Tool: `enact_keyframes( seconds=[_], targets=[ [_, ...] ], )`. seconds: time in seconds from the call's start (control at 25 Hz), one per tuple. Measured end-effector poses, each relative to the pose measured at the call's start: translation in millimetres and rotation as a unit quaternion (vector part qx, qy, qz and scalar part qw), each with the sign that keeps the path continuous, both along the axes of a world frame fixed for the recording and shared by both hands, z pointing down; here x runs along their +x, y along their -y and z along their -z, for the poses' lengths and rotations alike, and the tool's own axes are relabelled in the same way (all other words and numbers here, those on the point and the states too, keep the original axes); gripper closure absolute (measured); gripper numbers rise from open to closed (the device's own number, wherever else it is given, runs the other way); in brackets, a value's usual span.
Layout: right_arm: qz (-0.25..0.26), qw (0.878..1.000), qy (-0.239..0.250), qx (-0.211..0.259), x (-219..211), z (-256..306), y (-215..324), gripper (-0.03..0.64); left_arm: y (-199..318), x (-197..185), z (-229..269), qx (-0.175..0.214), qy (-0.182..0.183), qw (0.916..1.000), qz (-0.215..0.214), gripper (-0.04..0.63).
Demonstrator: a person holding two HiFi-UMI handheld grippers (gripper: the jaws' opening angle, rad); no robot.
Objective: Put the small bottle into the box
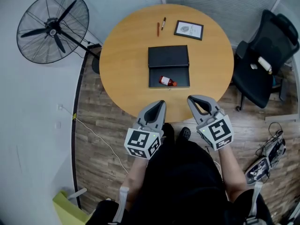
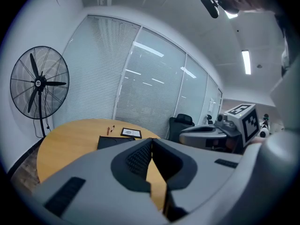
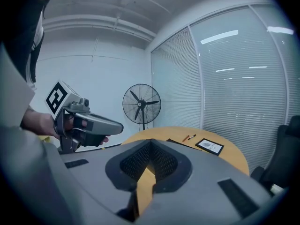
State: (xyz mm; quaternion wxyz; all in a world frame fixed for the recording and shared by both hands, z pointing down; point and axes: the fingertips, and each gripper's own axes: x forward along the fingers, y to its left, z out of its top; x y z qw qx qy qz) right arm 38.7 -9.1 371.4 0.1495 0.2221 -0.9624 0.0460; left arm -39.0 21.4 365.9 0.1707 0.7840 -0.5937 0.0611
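A small bottle (image 1: 167,81) with reddish contents and a red cap lies on its side inside the open black box (image 1: 182,77) at the middle of the round wooden table (image 1: 122,60). The box's lid lies flat behind it. Both grippers hover at the table's near edge, apart from the box. My left gripper (image 1: 161,102) is shut, jaws meeting with nothing between them (image 2: 151,141). My right gripper (image 1: 190,98) is likewise shut and empty (image 3: 150,142). From the left gripper view the box (image 2: 112,141) shows low and dark; the bottle is hidden there.
Two pens (image 1: 161,26) and a framed picture (image 1: 189,29) lie at the table's far side. A standing fan (image 1: 52,27) is at the far left, a black office chair (image 1: 262,60) at the right. Cables and shoes (image 1: 267,156) lie on the wooden floor at right.
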Motion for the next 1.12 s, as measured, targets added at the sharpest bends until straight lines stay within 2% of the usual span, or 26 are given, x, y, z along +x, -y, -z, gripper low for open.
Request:
enact_keyframes(
  seconds=[1.12],
  targets=[
    [-0.012, 1.000, 0.008, -0.006, 4.5, 0.6, 5.3, 0.609, -1.1, -3.2, -1.8, -0.002, 0.000, 1.0000, 0.007, 0.597]
  ],
)
